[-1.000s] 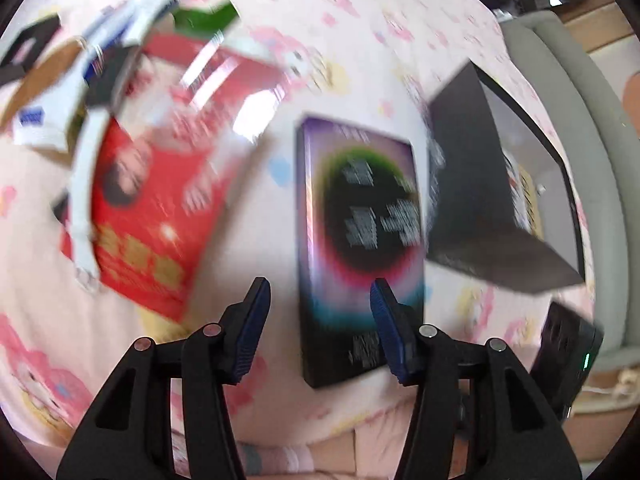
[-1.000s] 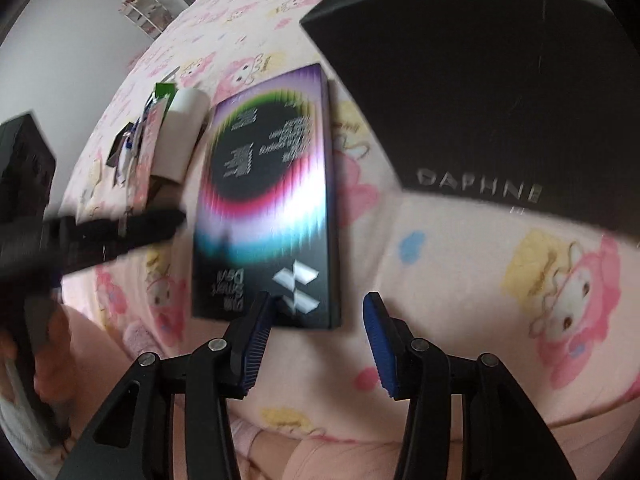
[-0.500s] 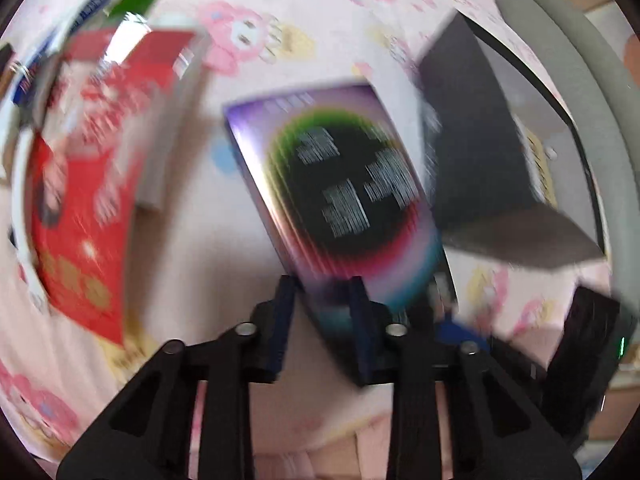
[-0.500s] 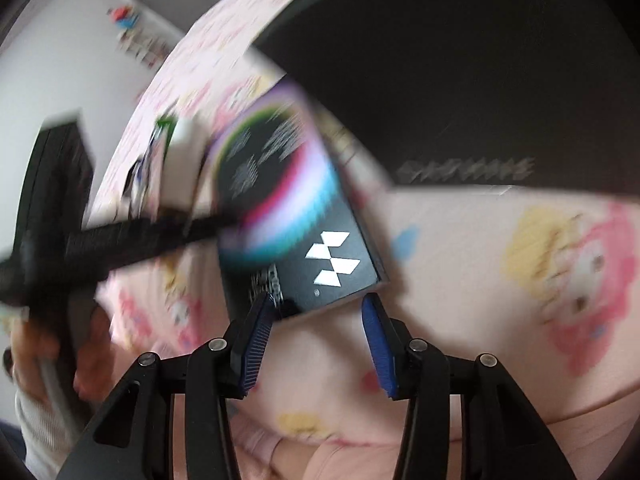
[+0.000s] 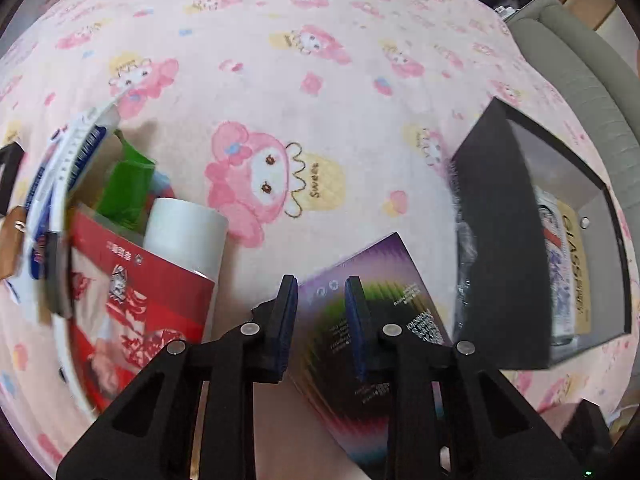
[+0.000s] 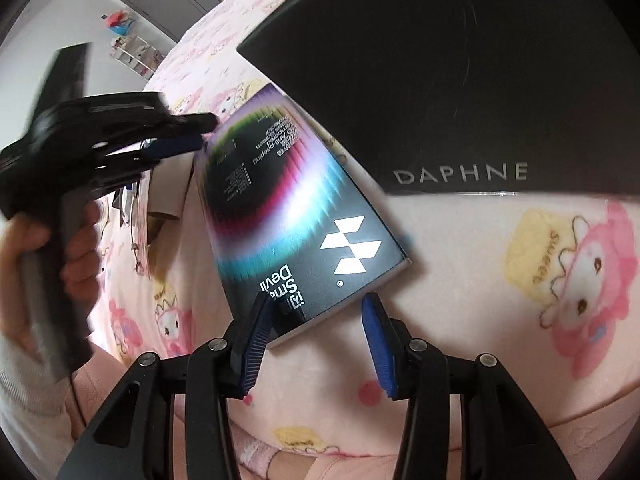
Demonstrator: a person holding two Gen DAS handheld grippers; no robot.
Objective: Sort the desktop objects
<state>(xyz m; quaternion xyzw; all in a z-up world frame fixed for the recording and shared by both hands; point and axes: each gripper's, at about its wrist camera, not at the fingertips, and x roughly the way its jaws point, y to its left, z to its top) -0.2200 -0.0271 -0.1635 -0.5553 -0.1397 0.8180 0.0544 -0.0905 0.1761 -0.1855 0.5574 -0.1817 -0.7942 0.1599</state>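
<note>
My left gripper (image 5: 320, 312) clamps the purple box's (image 6: 292, 208) corner; right gripper (image 6: 316, 344) stands open. Corner hold risks it swinging loose.

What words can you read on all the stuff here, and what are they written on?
"DAPHNE": side of the black box.
"GLASS…", remainder unclear: yellow label inside the black box, seen from the left wrist.
"Sweet": yellow cartoon print on the pink blanket.
"Devil", with "Sm…" half covered: purple-and-black flat box.
Small white print on the flat box: too blurred.
Chinese characters on the red packet: too small.
</note>
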